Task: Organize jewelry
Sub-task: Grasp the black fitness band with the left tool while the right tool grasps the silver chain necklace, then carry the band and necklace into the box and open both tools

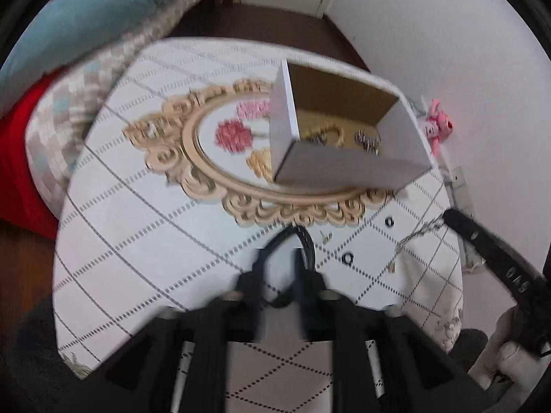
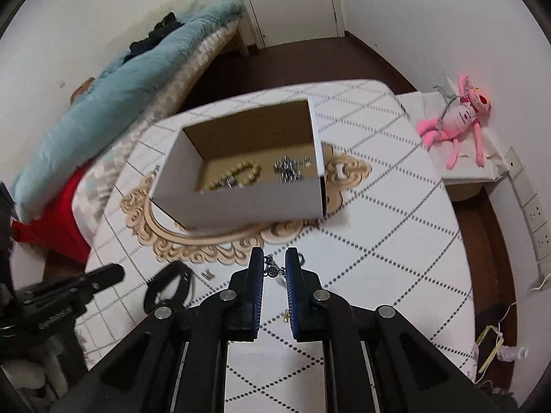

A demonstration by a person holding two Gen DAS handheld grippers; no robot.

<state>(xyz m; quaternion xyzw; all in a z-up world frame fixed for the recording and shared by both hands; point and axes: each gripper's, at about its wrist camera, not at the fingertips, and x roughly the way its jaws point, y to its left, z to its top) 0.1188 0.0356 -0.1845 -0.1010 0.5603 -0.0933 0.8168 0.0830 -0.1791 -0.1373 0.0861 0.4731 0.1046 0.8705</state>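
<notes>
A white cardboard box [image 2: 241, 203] stands on an ornate oval mirror tray [image 2: 193, 247]; inside lie a gold bead bracelet [image 2: 237, 175] and silver pieces [image 2: 291, 168]. The box also shows in the left wrist view [image 1: 344, 168]. My left gripper [image 1: 280, 258] straddles a black band [image 1: 306, 237] on the table; whether the fingers touch it is blurred. My right gripper [image 2: 273, 265] is open, with a small silver chain pendant [image 2: 273, 268] between its fingers on the cloth. Small rings [image 1: 347, 258] lie right of the left gripper.
The round table [image 2: 396, 241] has a white checked cloth. A bed with a teal blanket [image 2: 113, 93] is at the left. A pink plush toy [image 2: 458, 120] lies on a side stand at the right. Wall sockets [image 2: 537, 213] are on the right.
</notes>
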